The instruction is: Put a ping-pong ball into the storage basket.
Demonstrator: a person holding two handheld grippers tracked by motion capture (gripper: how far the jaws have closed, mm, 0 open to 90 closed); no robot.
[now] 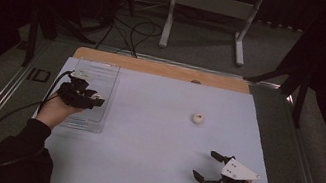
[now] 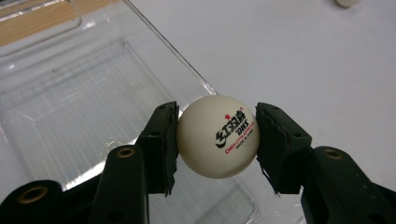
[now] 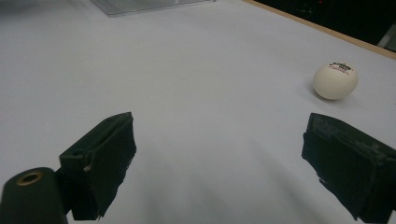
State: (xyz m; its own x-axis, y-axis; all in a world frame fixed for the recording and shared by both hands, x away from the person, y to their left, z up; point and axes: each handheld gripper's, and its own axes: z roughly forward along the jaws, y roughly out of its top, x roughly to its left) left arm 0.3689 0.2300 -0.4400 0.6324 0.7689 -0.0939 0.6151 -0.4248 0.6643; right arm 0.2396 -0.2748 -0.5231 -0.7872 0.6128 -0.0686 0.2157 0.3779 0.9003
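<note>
A white table-tennis ball [image 2: 217,136] is pinched between the two black pads of the left gripper [image 2: 217,140], one pad pressed on each side. As a sphere it has no long axis; orientation is readable only from the print. The logo is turned toward the camera in the left gripper view and runs slantwise up to the right: a small red star, black lettering, a line of red small print beneath. The surface is matte off-white, with no dents or marks seen.

In the high view the left gripper [image 1: 91,98] is held over the clear plastic tray [image 1: 112,75] at the table's left side, the ball at its tip just above the tray's right-hand part. In the left gripper view the ball is seen over the tray's near right corner; contact with the tray floor cannot be told.

The right gripper [image 1: 210,167] is held spread wide near the front right of the white table surface [image 1: 151,145], nothing between the jaws. A second ball [image 1: 197,118] lies on the table, well apart from both grippers, logo facing up in the right gripper view [image 3: 335,80].
</note>
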